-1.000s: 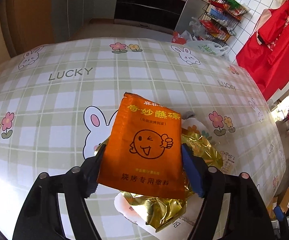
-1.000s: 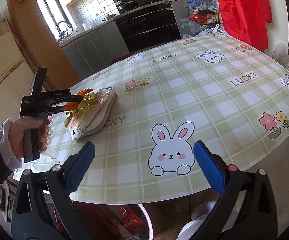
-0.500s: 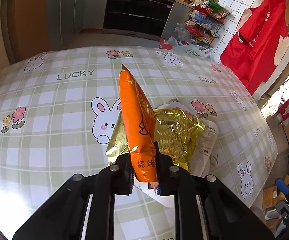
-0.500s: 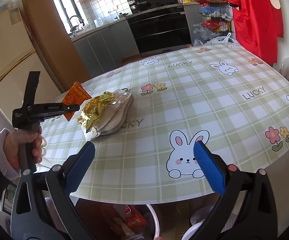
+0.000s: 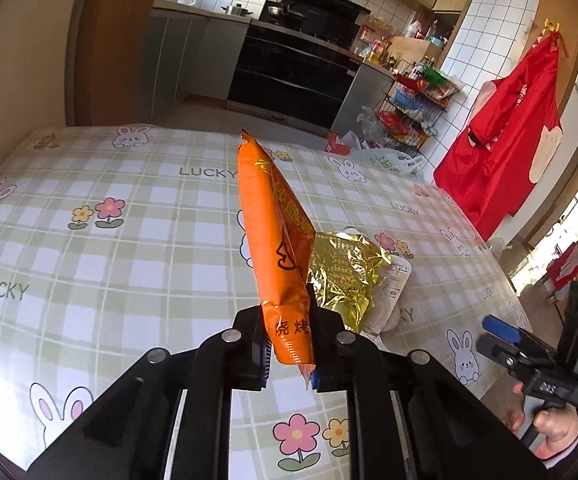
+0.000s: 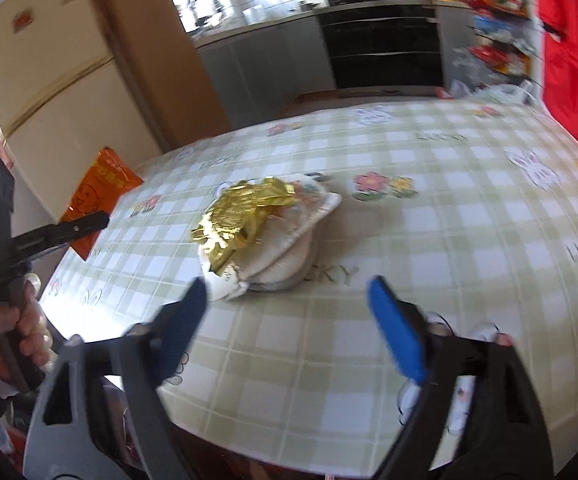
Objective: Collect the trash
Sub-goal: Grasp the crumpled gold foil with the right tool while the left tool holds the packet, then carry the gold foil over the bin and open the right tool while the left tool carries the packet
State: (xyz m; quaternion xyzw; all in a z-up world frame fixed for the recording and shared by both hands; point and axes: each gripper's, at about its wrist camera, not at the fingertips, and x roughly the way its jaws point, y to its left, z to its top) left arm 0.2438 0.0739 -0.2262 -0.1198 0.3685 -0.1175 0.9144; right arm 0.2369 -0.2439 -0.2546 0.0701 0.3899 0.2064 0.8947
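Two views, one lot of trash on a checked surface (image 5: 137,240) printed with rabbits, flowers and the word LUCKY.

Item 1: orange packet (image 5: 277,248). Pinched at its lower end by the left tongs (image 5: 289,354), held edge-on and lifted clear of the surface. Left wrist view shows the narrow edge, the printed characters near the grip and the pads pressed against both faces. Right wrist view shows what the first cannot: the packet's broad printed face (image 6: 101,192), out past the surface's left edge, and the person's hand (image 6: 13,340) wrapped round the tool's handle.

Item 2: crumpled gold foil wrapper (image 5: 345,276). Lies on top of a white plastic bag (image 5: 395,284), both resting on the surface. In the left wrist view it sits just behind the packet, partly hidden by it. Right wrist view shows the whole heap, foil (image 6: 245,208) over bag (image 6: 289,240), blurred.

Item 3: right tongs (image 6: 285,324). Blue pads spread but closing, nothing between them, the heap lying beyond their tips. Left wrist view shows them only from the side at lower right (image 5: 501,332), with fingers on the handle below.

Background, left wrist view: black oven, wire rack of goods, red garment on the tiled wall. Right wrist view adds a cream refrigerator at left.
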